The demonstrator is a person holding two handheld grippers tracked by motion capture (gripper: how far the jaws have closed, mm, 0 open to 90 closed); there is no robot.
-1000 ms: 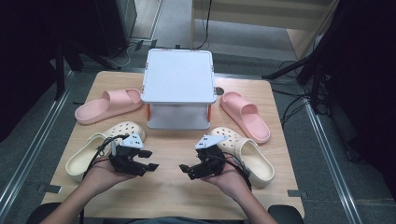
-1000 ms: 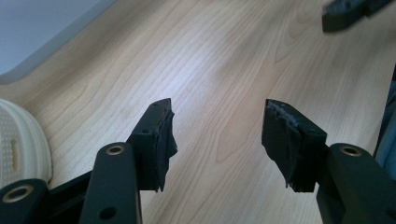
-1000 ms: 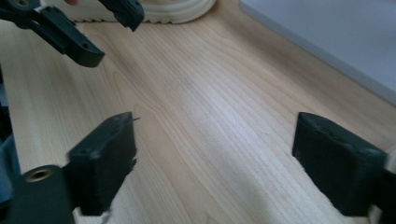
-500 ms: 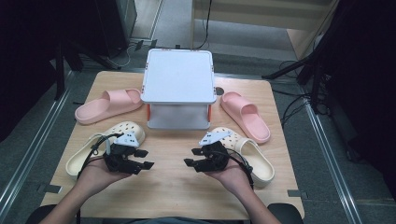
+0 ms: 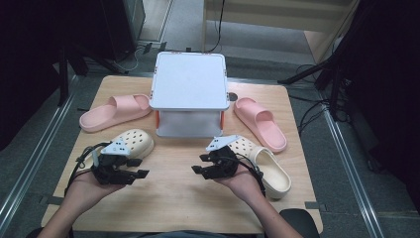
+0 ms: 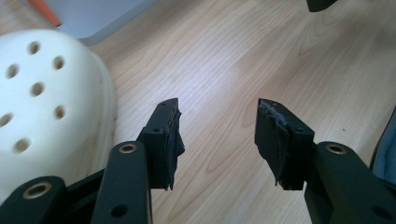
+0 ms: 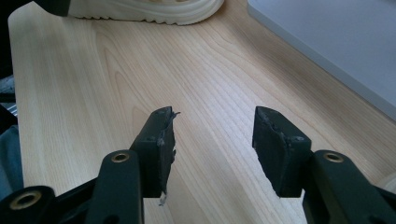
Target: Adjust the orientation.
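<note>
Wooden table, left cream clog toe toward box, both grippers' fingers apart, empty.

In the high view, the left claw hid the heel of the left cream clog, and the right claw covered part of the right cream clog. The white box concealed the tabletop beneath it. In the left claw view, the picture's edge cut off that clog.
</note>
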